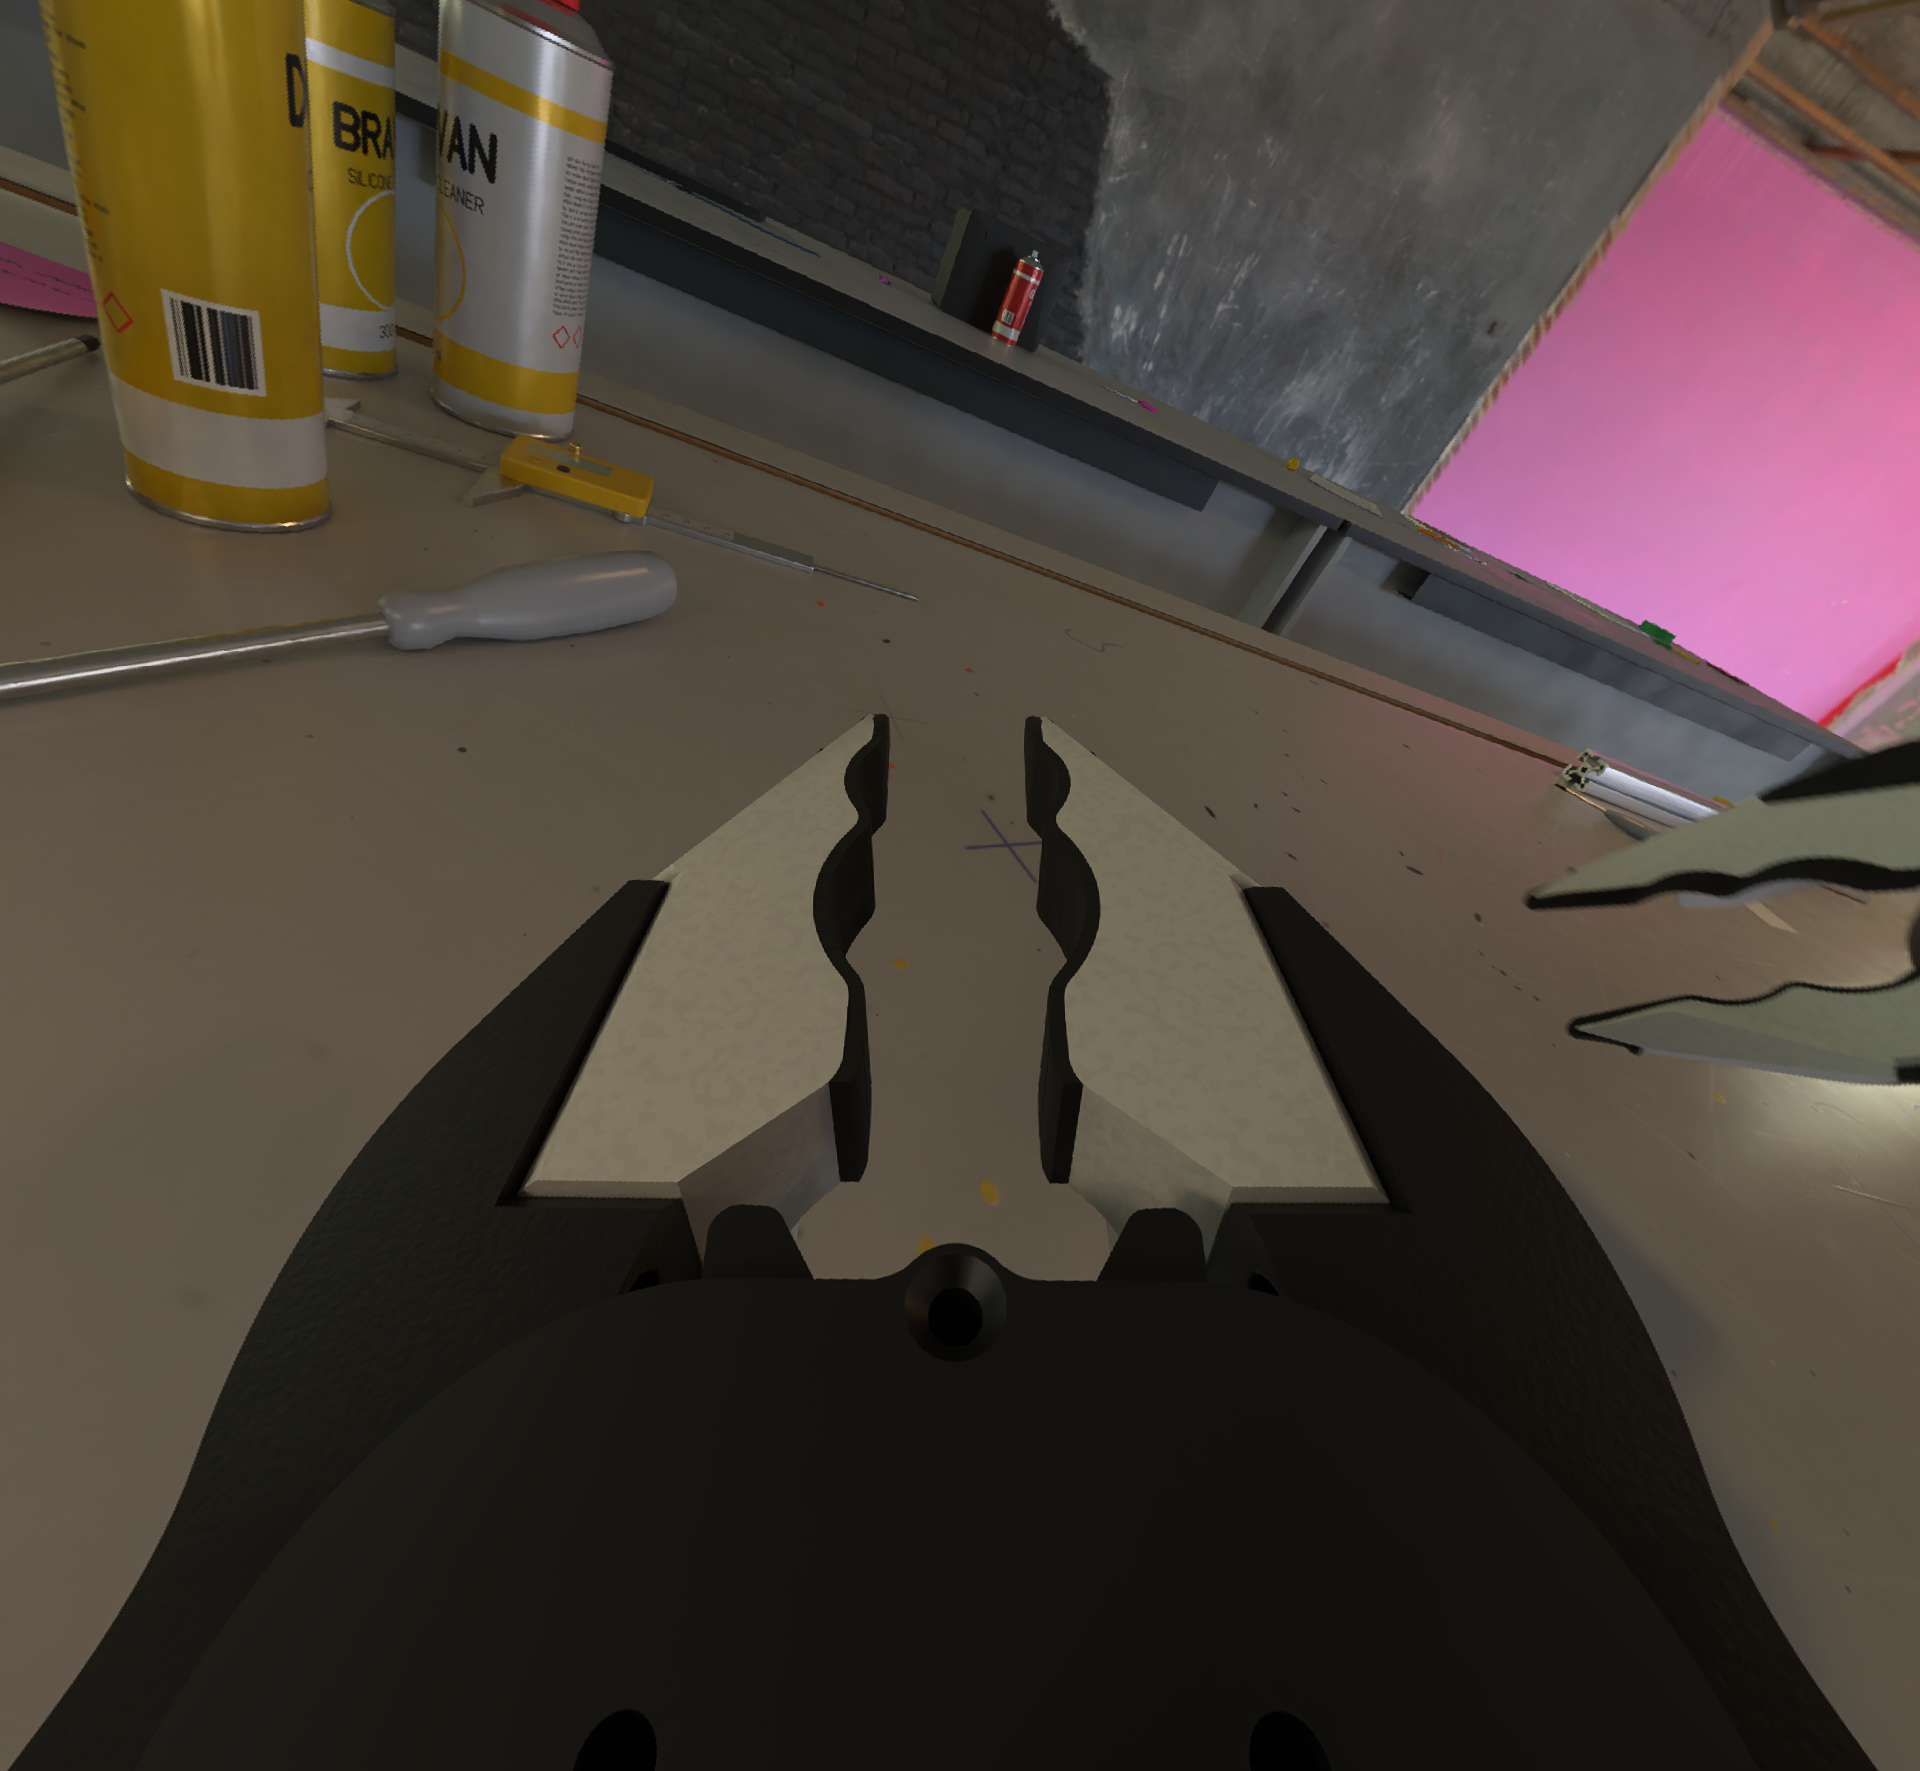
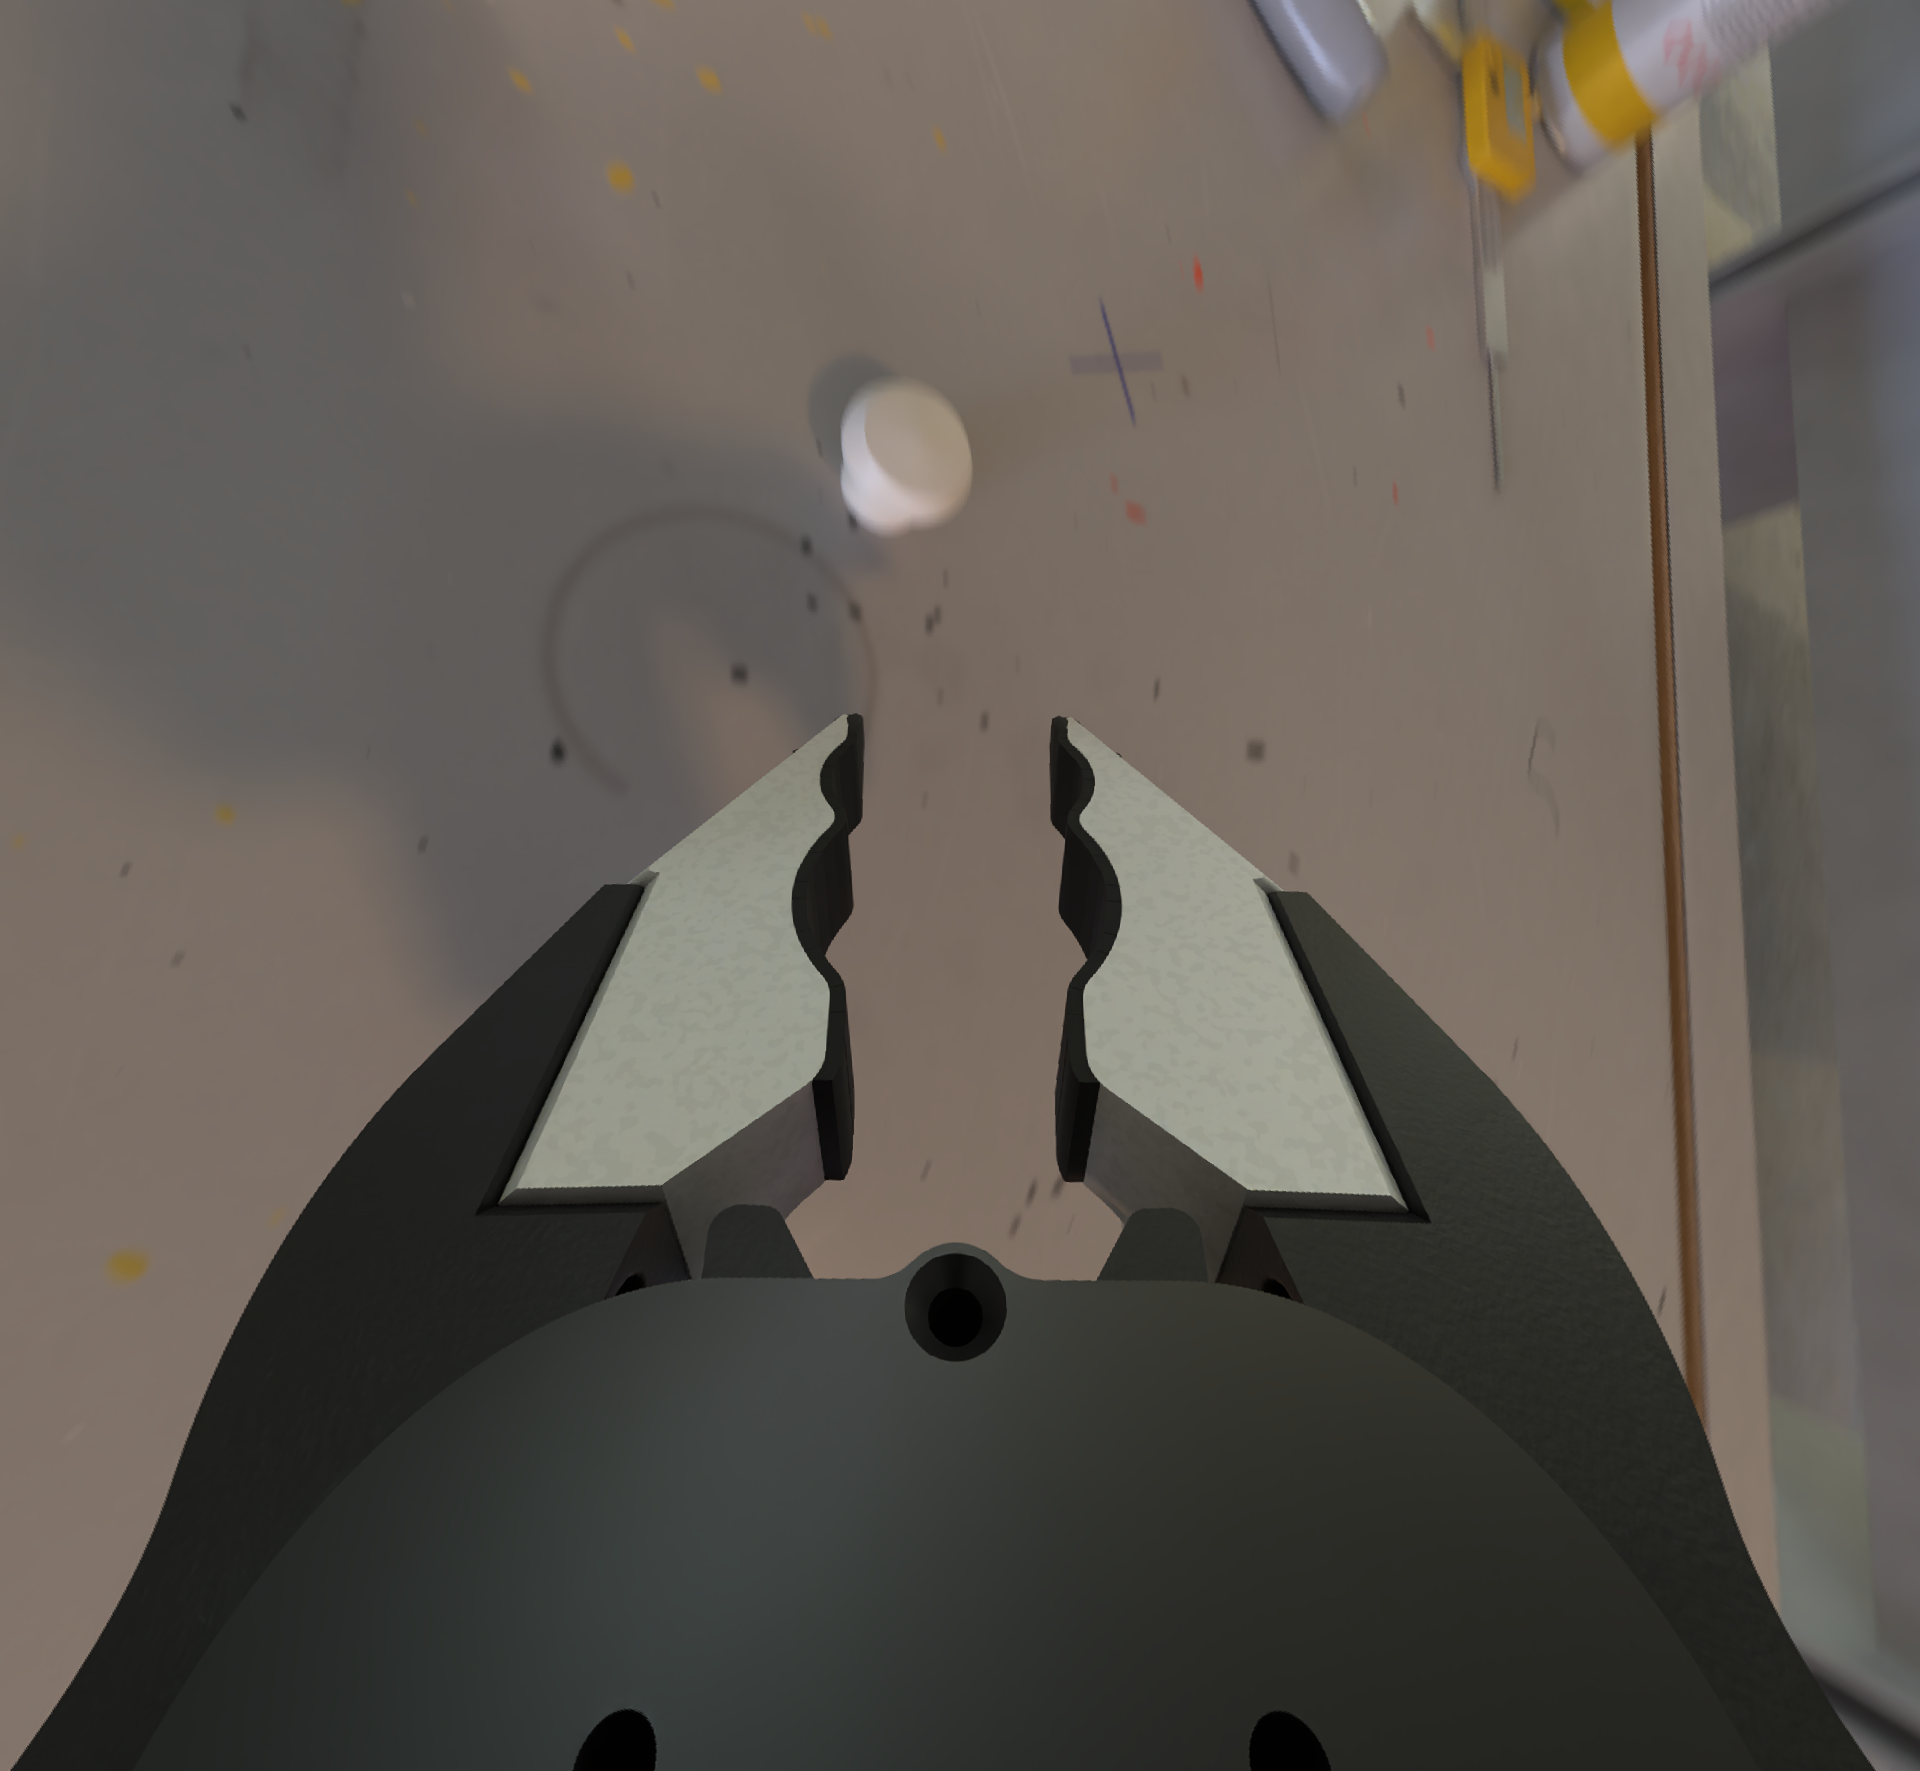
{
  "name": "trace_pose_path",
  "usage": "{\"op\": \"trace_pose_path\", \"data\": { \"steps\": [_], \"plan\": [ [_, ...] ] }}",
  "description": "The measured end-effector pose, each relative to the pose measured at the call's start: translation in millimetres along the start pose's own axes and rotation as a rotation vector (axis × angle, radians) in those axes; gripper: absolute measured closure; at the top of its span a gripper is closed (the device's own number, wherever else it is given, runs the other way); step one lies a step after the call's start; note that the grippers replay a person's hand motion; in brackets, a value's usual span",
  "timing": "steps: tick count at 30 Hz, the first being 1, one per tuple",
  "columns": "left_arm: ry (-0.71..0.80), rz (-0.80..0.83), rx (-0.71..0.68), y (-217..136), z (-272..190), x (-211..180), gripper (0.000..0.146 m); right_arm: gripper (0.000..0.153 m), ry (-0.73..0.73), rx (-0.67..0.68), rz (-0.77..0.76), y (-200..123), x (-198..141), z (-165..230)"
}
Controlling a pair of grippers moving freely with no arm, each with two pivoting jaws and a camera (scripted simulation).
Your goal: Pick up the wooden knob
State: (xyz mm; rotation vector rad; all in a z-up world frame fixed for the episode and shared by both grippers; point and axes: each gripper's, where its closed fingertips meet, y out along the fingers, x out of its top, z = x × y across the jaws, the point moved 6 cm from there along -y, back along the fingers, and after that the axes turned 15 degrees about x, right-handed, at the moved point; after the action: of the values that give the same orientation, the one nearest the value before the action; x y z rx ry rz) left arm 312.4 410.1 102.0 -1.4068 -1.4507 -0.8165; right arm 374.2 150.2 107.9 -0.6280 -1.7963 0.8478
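Observation:
The knob (image 2: 906,457) is a small pale, round-headed piece standing on the grey-brown table. It shows only in the right wrist view, ahead of my right gripper (image 2: 956,734) and a little left of its line. The right gripper is open and empty, looking down on the table from above the knob. My left gripper (image 1: 956,734) is open and empty, low over the table, with a blue pen cross between its fingers. The right gripper also shows at the right edge of the left wrist view (image 1: 1558,963).
Three yellow-and-silver spray cans (image 1: 208,183) stand at the left back, with a grey-handled screwdriver (image 1: 530,594) and a yellow caliper (image 1: 582,474) lying beside them. An aluminium profile (image 1: 1631,786) lies near the table's far edge. The same cans (image 2: 1621,48) show blurred top right.

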Motion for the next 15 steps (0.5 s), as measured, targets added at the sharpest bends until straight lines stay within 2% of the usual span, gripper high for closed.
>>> {"op": "trace_pose_path", "data": {
  "steps": [4, 9, 15],
  "plan": [
    [0.000, 0.000, -0.009, -0.9, -0.8, -0.2, 0.120, 0.109, -0.114, 0.132, -0.010, 32.2, 38.5, -16.3],
    [-0.006, 0.000, -0.022, -1.5, -0.9, -0.3, 0.120, 0.103, -0.221, 0.274, 0.052, 68.8, 65.7, -31.3],
    [-0.019, -0.003, -0.040, -2.2, -0.4, 0.2, 0.120, 0.102, -0.293, 0.399, 0.266, 100.1, 80.5, -33.3]
  ]
}}
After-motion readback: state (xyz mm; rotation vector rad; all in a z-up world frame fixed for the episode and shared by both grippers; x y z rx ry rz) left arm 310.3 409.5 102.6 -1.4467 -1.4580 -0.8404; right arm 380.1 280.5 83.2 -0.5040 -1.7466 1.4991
